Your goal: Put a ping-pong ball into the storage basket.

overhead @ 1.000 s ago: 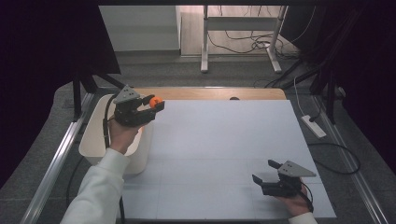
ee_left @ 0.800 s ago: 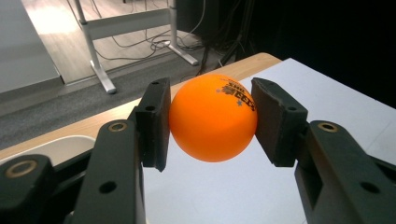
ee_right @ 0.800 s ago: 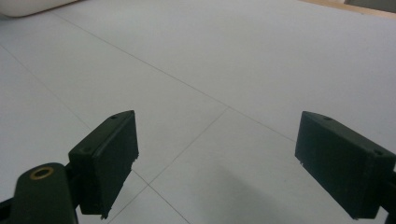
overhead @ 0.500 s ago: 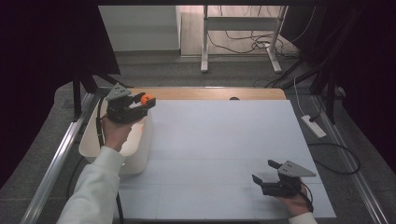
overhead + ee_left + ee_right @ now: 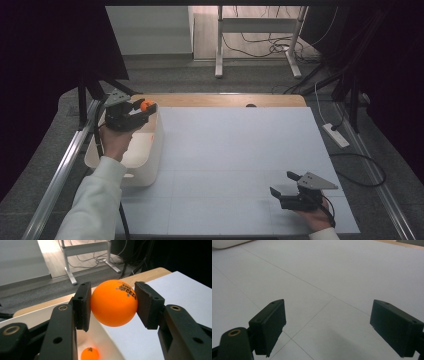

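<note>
An orange ball is clamped between the two black pads of the left gripper, which is held above the far end of a white bin at the left edge of the table. In the left gripper view, the ball is pressed on both sides by the pads, dark printed lettering is seen on its upper right face, and the bin's white inner wall is seen below it. A second orange ball is seen lying inside the bin, directly beneath the raised one. In the high view, the left gripper is shown pointing toward the table's right, with the person's white sleeve stretched along the bin's near side. The right gripper is held low over the near right part of the white table surface, well apart from the bin; its jaws are spread wide with nothing between them, as is shown in the right gripper view, where bare tabletop is seen between the pads.
</note>
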Demonstrator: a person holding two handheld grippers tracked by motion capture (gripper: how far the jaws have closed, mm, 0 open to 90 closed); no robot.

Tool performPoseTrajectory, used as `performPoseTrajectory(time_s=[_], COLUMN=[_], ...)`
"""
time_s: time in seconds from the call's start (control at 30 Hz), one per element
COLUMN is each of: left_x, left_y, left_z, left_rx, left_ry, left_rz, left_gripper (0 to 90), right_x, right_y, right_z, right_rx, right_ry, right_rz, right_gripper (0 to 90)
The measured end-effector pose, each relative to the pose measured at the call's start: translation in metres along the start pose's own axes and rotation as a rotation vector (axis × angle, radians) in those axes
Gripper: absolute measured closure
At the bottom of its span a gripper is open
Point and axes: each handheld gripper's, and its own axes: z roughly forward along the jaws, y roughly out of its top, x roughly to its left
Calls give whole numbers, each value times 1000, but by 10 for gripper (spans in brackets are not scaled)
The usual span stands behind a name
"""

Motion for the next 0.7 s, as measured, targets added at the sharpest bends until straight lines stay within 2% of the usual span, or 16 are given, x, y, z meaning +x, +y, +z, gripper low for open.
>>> performPoseTrajectory(time_s=[0.07,0.27,0.37,0.53,0.7], left_x=[6,19,24,31,32], left_y=[-1,-4,-5,-8,-9], left_z=[-3,-5,-8,-12,-11], left_rx=[2,10,20,19,26], left_ry=[36,69,83,86,86], left_rz=[-15,-31,-23,-40,-43], left_gripper=[501,502,501,502,501], right_x=[0,0,0,0,0], right_y=[0,0,0,0,0], right_z=[0,0,0,1,0], right_rx=[0,3,3,5,6], right_ry=[0,0,-1,-5,-6], right_rz=[0,1,-2,-2,-4], right_gripper=[128,128,128,128,129])
